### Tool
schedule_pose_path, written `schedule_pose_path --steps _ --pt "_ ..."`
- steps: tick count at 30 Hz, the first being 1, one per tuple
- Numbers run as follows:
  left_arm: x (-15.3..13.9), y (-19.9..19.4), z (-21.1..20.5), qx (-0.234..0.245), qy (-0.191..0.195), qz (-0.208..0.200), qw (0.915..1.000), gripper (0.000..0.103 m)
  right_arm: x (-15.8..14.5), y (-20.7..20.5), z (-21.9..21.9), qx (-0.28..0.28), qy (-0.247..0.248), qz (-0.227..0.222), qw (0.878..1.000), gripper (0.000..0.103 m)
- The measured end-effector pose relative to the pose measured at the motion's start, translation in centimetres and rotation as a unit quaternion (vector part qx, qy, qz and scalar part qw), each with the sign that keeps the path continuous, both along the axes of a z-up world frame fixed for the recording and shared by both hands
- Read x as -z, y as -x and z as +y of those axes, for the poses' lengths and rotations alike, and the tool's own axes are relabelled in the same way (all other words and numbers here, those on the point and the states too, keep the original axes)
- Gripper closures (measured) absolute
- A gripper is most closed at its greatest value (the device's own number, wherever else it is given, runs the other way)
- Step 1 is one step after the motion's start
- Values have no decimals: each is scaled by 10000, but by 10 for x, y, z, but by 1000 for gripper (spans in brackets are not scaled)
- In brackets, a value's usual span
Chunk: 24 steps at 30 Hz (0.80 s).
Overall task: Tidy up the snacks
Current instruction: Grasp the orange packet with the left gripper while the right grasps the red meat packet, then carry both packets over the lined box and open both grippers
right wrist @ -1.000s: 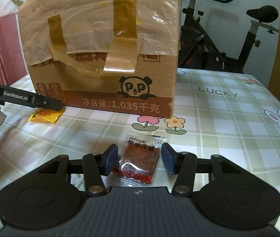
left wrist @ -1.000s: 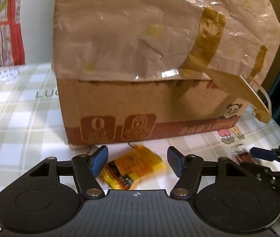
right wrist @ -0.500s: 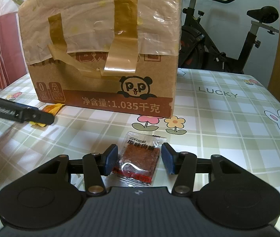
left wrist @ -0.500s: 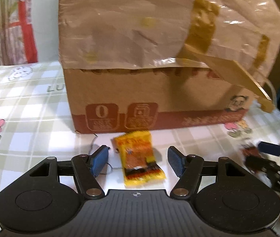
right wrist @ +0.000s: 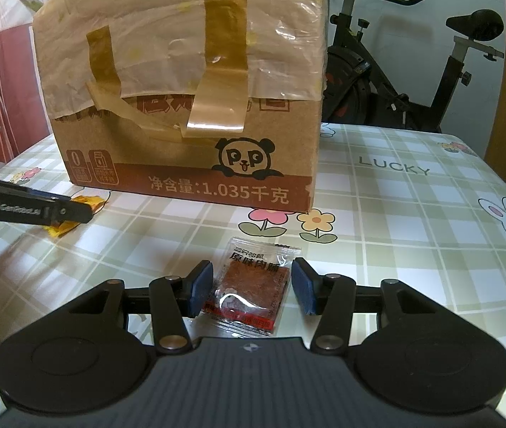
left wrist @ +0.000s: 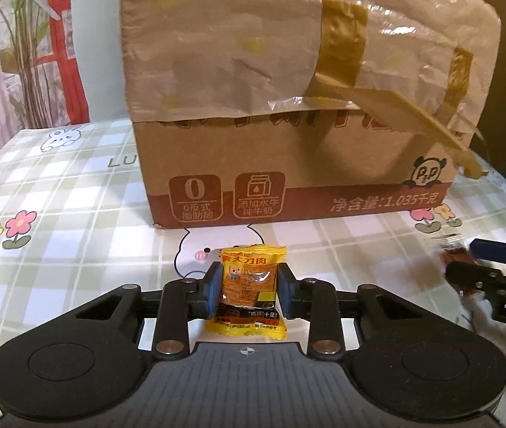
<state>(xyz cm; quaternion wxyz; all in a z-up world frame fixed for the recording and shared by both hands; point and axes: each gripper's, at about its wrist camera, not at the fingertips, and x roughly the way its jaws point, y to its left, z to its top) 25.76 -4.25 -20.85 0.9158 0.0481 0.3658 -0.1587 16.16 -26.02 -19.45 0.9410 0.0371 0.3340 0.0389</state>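
Yellow and crinkled, the spicy-strip snack packet (left wrist: pixel 249 292) lay flat on the checked tablecloth (left wrist: pixel 75 192), caught between the blue pads (left wrist: pixel 213 292) of the left gripper (left wrist: pixel 249 294); both pads pressed against its sides, so the jaws were closed onto it. Right of it, in the right wrist view, a clear dried-meat packet (right wrist: pixel 251 289) with a red-brown slab inside rested on the cloth between the fingers of the right gripper (right wrist: pixel 249 290). Those jaws stood partly open, the left pad at the wrapper's edge and the right pad just clear of it, gripping nothing. Both packets sat on the near side of a tall cardboard box (right wrist: pixel 189 114), its top wrapped in plastic film and brown tape (right wrist: pixel 226 41), a panda logo (right wrist: pixel 244 158) printed low on its front. Beyond the table's far right edge stood an exercise bike (right wrist: pixel 413 82).
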Motion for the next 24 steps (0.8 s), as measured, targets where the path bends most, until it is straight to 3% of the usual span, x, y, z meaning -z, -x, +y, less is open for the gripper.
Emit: schedule_pose_path --steps 8,12,17,24 --pt "-14 20 15 -280 426 -138 9986 69 0 0 2 -80 88 4 9999 51" --pt "-23 29 19 -316 440 -260 9982 69 -2 5 3 -133 17 -53 9999 56" --pt "-31 39 24 -347 489 -334 9976 69 -8 15 2 -134 -215 -189 9995 57" --pt "-40 49 26 -325 507 -501 9969 69 -20 24 11 -382 -180 -354 9985 57"
